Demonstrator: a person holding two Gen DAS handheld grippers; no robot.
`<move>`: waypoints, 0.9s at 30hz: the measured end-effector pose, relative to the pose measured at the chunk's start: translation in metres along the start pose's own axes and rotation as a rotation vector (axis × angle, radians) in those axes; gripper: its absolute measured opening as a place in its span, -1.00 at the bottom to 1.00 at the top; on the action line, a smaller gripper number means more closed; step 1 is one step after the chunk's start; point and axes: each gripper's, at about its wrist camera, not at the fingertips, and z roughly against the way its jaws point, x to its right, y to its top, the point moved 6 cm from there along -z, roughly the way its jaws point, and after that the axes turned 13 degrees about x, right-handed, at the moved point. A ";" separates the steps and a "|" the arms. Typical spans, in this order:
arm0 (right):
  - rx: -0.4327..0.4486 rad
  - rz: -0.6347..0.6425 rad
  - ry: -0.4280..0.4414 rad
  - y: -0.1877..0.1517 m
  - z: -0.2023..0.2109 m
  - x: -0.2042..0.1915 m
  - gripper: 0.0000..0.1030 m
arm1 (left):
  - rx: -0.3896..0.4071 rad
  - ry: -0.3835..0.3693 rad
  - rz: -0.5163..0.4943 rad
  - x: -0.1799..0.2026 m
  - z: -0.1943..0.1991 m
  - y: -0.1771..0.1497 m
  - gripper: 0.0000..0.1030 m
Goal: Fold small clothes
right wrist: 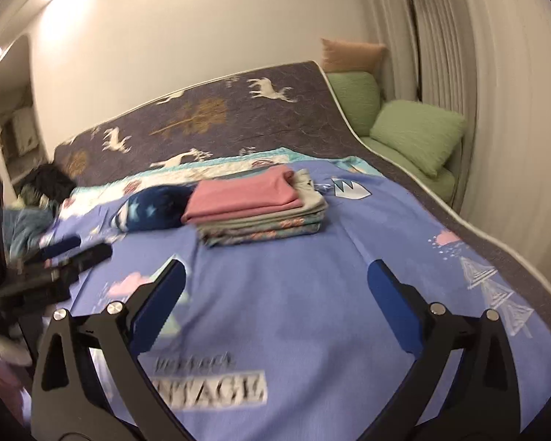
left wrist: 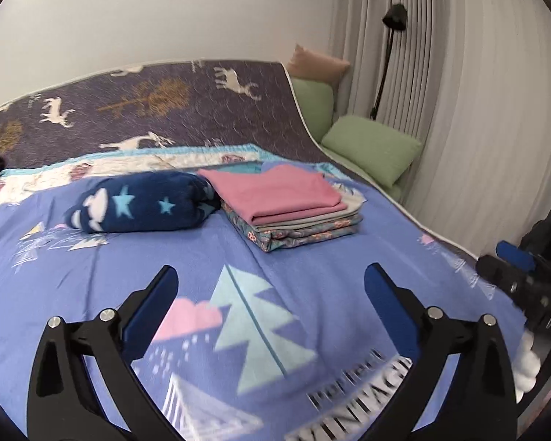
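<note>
A wide bed is covered by a periwinkle tree-printed blanket. On it, a stack of folded clothes is set, with a rolled navy star-patterned fleece touching its left side.

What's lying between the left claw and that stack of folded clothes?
Nothing but bare blue sheet. The left wrist view shows the open left gripper over the tree print, the folded stack lying farther up the bed.

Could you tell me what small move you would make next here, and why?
Probably swing one gripper toward the next unfolded garment. Both the left gripper and right gripper are open and empty over the bare blue blanket, and the folded stack with its pink top piece looks finished. The dark heap at the bed's left may hold more.
</note>
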 end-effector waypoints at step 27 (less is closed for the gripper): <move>-0.007 -0.041 0.042 -0.017 0.130 -0.047 0.96 | 0.065 0.053 0.013 0.039 0.141 -0.029 0.97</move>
